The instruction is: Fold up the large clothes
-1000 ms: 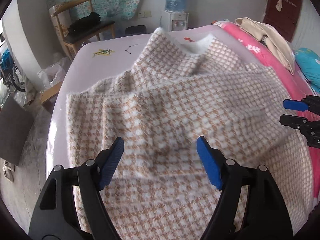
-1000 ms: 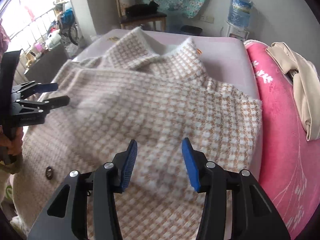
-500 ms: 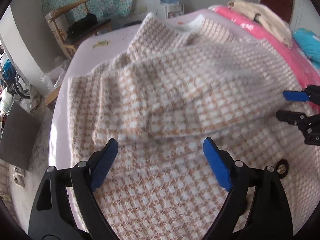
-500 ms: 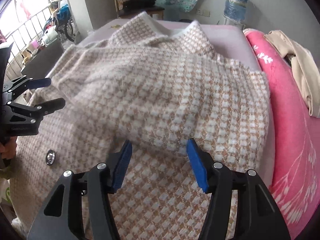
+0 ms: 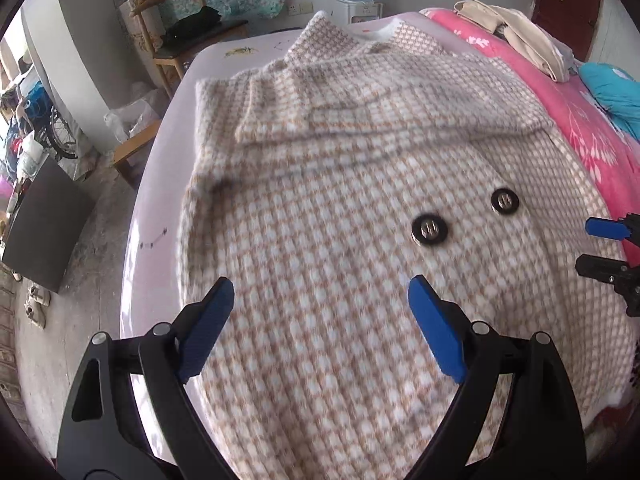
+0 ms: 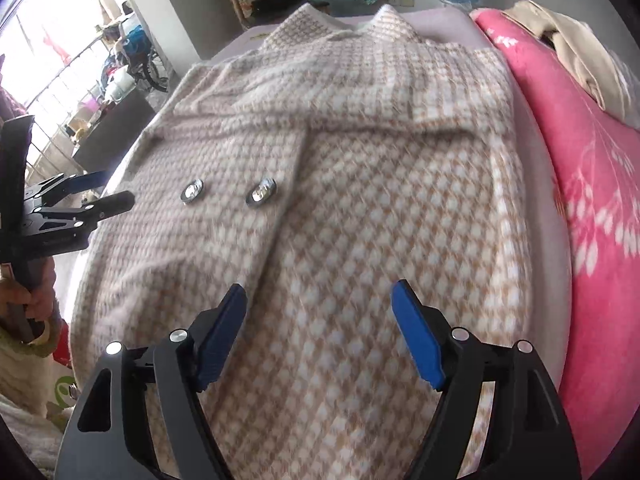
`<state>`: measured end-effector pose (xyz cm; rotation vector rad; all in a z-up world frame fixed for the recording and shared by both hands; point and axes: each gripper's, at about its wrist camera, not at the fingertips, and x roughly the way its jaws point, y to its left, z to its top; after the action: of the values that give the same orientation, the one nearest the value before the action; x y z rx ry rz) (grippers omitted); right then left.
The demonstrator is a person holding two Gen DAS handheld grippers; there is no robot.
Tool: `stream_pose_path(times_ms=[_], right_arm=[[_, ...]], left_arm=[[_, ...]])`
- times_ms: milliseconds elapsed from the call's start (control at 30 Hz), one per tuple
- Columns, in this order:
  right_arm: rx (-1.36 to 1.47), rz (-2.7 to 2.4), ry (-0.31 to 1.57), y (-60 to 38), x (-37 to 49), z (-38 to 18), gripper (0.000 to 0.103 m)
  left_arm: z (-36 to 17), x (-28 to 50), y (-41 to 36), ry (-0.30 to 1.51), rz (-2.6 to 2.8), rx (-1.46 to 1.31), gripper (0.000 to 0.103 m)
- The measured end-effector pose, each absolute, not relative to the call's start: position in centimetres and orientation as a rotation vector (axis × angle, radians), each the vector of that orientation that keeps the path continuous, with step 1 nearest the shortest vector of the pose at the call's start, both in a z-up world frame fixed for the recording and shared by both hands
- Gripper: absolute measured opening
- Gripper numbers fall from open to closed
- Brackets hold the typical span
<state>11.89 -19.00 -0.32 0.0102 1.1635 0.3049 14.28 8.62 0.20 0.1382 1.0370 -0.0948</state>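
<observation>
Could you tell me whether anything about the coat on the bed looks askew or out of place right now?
Nothing looks damaged. The coat lies flat on the bed with both sleeves folded across its chest; the only unevenness is a small rumple at its left edge.

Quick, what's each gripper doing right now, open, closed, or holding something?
Left gripper: open, holding nothing, above the checked coat.
Right gripper: open, holding nothing, above the same coat.

Centre: my left gripper (image 5: 320,320) and right gripper (image 6: 318,320) hover spread over the flat coat (image 5: 360,200) — nothing blocks.
Right edge: pink blanket (image 6: 592,200) crowds me.
Upper left: chair (image 5: 176,36) beyond the mattress (image 5: 160,200).
</observation>
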Motion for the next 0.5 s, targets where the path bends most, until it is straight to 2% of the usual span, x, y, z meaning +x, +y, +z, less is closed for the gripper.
stream_pose_path(times_ms=[167, 300, 367, 500], right_arm=[[0.063, 0.308, 1.177, -20.2, 7.5, -0.5, 0.074], [-0.059, 0.261, 1.192, -19.6, 5.4, -1.8, 0.074], [-0.113, 0.228, 1.202, -19.5, 4.3, -2.5, 0.074], [-0.187, 0.205, 1.185, -18.8, 1.8, -2.0, 0.073]], left_arm=[[-1.7, 9.8, 8.8, 1.073, -0.052, 0.099, 0.085], [-3.9, 7.0, 8.5, 1.086, -0.002, 0.156, 0.086], [-4.1, 5.8, 8.5, 1.057, 0.016, 0.150, 0.090], [-4.3, 4.3, 9.2, 1.054, -0.015, 0.127, 0.090]])
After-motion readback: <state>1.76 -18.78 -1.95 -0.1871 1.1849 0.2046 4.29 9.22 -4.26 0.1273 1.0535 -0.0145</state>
